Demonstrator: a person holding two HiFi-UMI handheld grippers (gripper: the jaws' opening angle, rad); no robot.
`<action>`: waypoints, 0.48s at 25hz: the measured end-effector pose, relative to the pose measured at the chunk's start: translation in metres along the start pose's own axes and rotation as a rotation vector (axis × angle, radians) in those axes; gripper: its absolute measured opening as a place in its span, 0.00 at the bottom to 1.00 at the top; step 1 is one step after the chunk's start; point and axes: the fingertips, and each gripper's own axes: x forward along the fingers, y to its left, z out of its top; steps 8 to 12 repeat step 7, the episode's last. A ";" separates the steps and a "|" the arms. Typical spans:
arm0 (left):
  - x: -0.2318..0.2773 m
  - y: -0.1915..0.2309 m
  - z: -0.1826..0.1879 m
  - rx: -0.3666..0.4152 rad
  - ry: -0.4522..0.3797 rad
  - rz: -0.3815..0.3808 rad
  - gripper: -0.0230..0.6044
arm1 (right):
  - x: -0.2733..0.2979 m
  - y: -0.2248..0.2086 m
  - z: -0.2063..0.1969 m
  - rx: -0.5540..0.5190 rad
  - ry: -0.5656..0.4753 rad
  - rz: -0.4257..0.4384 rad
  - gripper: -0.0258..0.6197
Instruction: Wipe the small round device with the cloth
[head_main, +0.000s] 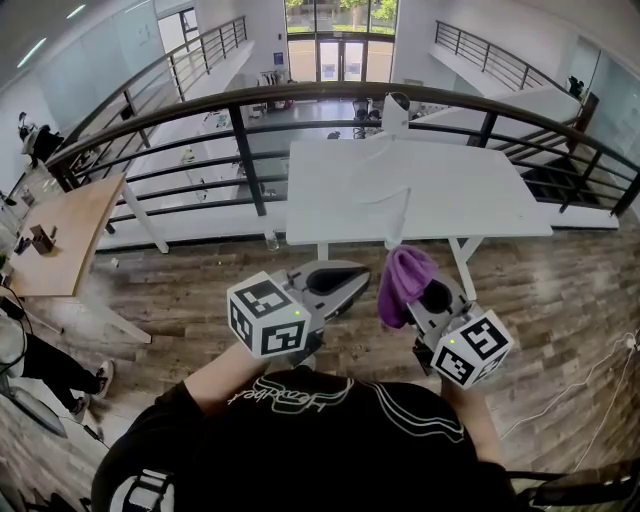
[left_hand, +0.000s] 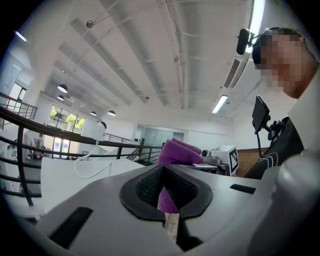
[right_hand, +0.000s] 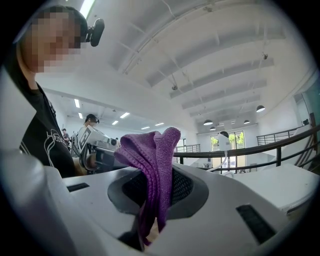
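Observation:
The small round white device (head_main: 396, 104) stands on a stalk at the far edge of the white table (head_main: 480, 200), its white cable (head_main: 385, 195) trailing toward me. It also shows in the left gripper view, device (left_hand: 99, 129), and in the right gripper view, device (right_hand: 223, 140). My right gripper (head_main: 432, 295) is shut on a purple cloth (head_main: 404, 282) that droops over its jaws; the cloth (right_hand: 155, 155) fills the jaw gap. My left gripper (head_main: 338, 281) is shut, and a small purple cloth scrap (left_hand: 167, 199) with a white tag sits pinched in its slit. Both grippers hover over the floor, short of the table.
A black railing (head_main: 245, 150) curves behind the white table. A wooden table (head_main: 70, 230) stands at the left, with a seated person's leg (head_main: 55, 368) near it. A thin cable (head_main: 585, 385) lies on the wood floor at the right.

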 end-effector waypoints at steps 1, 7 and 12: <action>-0.001 0.000 0.000 -0.002 -0.001 0.000 0.05 | 0.000 0.001 0.000 0.001 0.000 0.002 0.13; -0.002 0.001 0.002 -0.003 -0.004 -0.006 0.05 | 0.003 0.004 0.003 -0.017 -0.008 0.001 0.13; -0.002 0.001 0.002 -0.003 -0.004 -0.006 0.05 | 0.003 0.004 0.003 -0.017 -0.008 0.001 0.13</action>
